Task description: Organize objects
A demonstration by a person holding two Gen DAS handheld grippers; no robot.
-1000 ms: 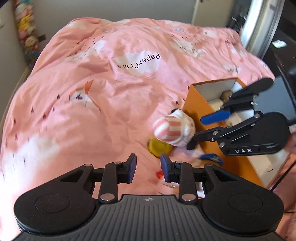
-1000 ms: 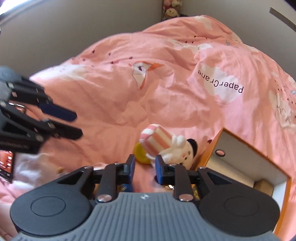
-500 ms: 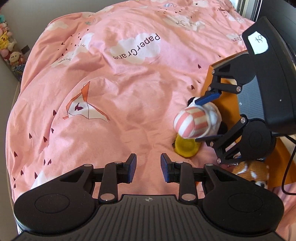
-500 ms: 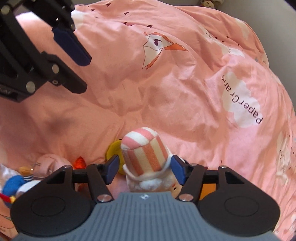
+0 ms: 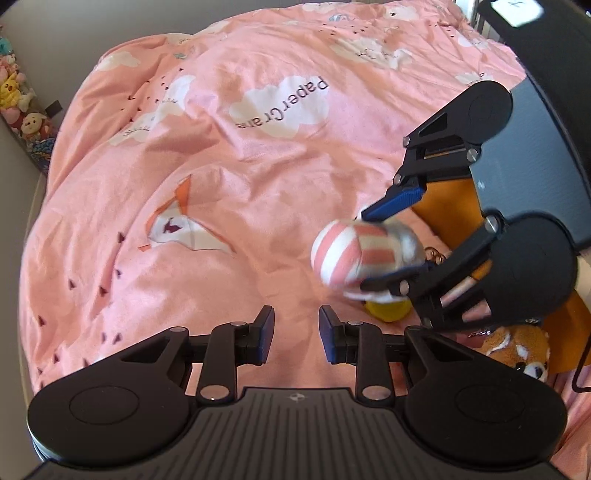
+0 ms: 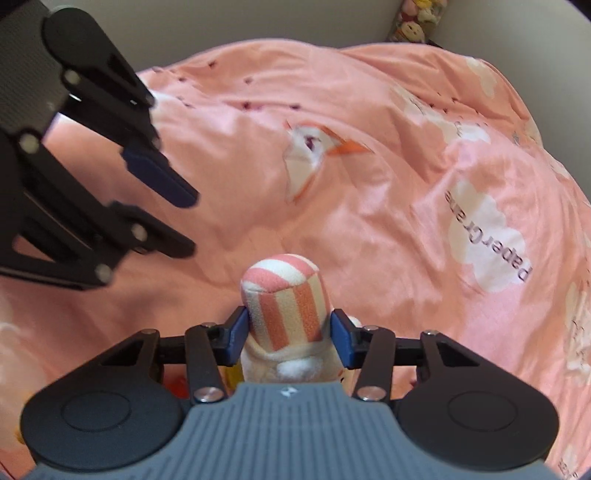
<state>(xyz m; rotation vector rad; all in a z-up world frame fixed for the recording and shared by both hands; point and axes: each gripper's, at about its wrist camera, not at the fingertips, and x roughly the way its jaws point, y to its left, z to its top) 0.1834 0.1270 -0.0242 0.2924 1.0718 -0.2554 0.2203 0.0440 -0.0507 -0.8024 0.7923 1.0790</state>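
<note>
Right gripper (image 6: 289,332) went from straddling the striped plush toy (image 6: 284,306) to clamped on it, ready to box; left gripper (image 5: 296,328) idled empty, slightly apart.

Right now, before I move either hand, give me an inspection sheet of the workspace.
Surface: pink duvet with cloud and crane prints, rumpled, covering the bed.
Job's things: striped-hat plush held between the right gripper's pads; orange box at the right edge, mostly hidden behind that gripper.
Clutter: yellow toy under the plush; brown plush beside the box.
Grippers: right gripper shut on the plush; left gripper open, nothing between its fingers.
Cables: one black cable at the right edge.
Surroundings: grey wall; row of small plush toys along the wall.
</note>
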